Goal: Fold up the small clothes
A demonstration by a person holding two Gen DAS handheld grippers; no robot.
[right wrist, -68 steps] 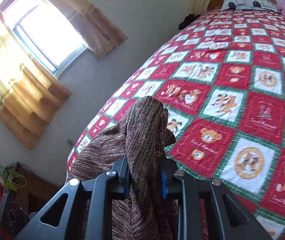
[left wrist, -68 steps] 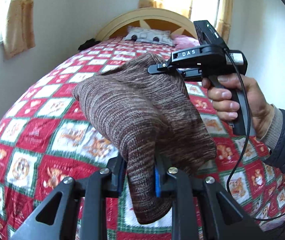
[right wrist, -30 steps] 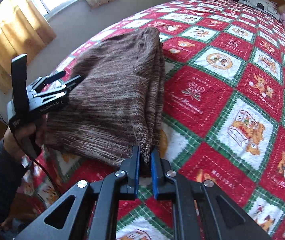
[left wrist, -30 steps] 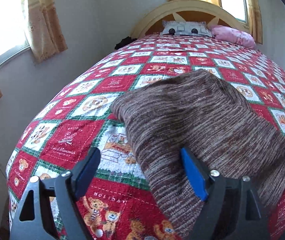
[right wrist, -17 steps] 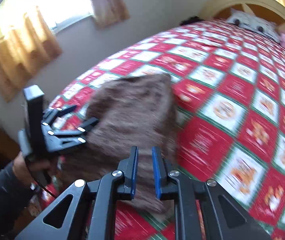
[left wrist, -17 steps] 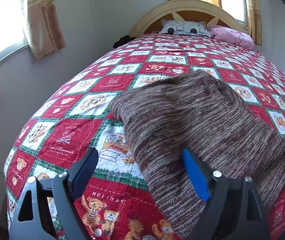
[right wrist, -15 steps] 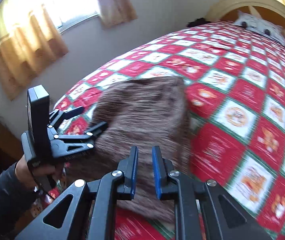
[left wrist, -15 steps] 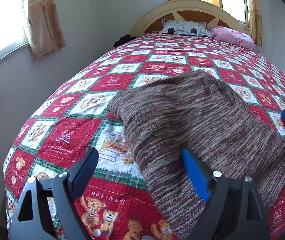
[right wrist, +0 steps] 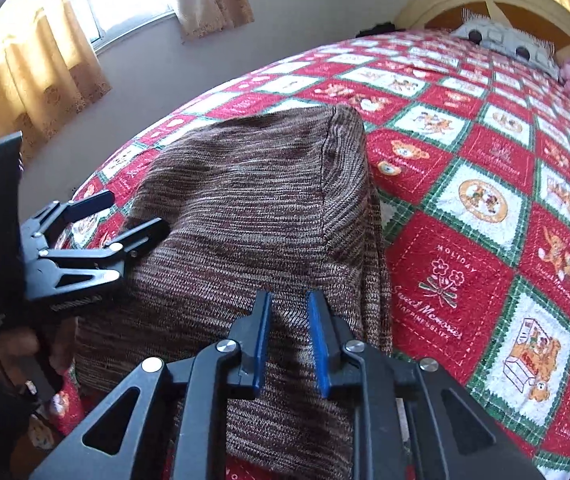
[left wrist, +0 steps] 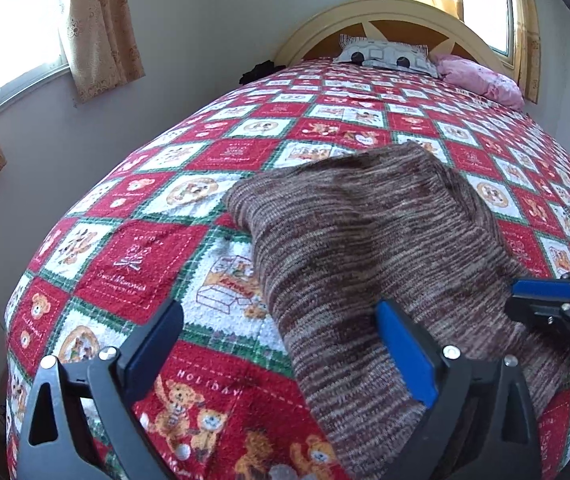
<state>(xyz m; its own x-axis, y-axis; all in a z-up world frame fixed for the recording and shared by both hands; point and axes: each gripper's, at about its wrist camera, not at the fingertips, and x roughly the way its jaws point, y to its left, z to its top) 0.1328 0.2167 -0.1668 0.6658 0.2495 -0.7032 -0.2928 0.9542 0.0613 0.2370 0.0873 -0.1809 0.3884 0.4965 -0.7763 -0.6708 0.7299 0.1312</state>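
With the brown knit garment (right wrist: 245,216) lying folded at frame centre on the quilt (right wrist: 485,200), left gripper (left wrist: 281,344) opening wide, right gripper (right wrist: 287,340) opening, both empty: withdraw without snagging the knit.

A home bedroom: bed (left wrist: 213,184) spread with a red, white and green holiday quilt (teddy bears, "Sweet Memories"), arched cream headboard (left wrist: 389,8) at twelve o'clock, patterned pillow (left wrist: 385,54) and pink pillow (left wrist: 481,80) against it, curtained window (left wrist: 21,48) at ten o'clock.
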